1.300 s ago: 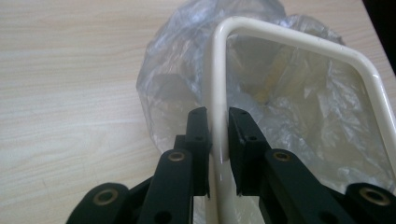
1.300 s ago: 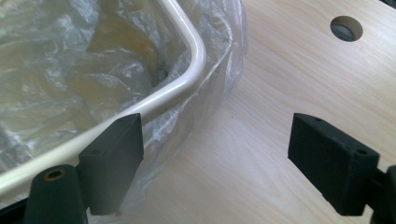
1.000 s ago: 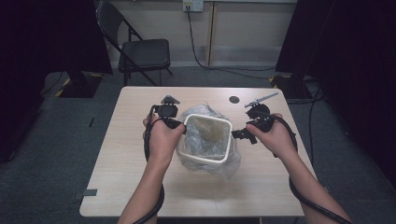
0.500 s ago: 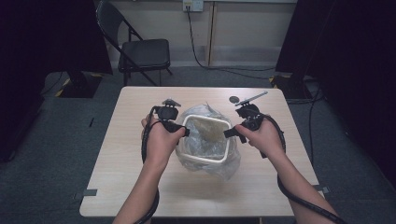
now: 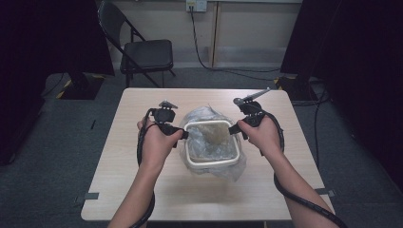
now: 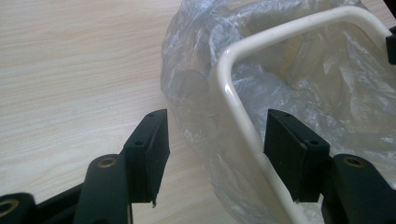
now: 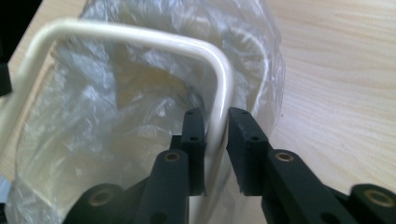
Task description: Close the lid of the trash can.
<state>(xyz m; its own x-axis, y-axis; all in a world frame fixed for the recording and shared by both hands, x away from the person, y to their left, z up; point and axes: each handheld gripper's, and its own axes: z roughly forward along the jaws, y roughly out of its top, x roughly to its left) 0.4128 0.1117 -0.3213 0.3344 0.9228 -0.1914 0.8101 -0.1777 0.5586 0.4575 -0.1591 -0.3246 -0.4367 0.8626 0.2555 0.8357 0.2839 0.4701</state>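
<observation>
Left hand-held gripper [image 6: 212, 154]: jaws just opening, spread astride cream rectangular plastic bin [image 6: 229, 93] rim, clear plastic liner bag [image 6: 196, 93] between. Right hand-held gripper [image 7: 215, 140]: jaws just closing, pinching opposite rim. Bin on wooden bench [image 5: 142, 190].

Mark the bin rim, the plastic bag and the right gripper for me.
bin rim [image 7: 219, 74], right gripper view, on the cream rim's rounded corner.
plastic bag [image 6: 191, 93], left gripper view, on the clear film bulging outside the rim.
right gripper [image 7: 215, 126], right gripper view, midway between its fingertips, which clamp the rim.
</observation>
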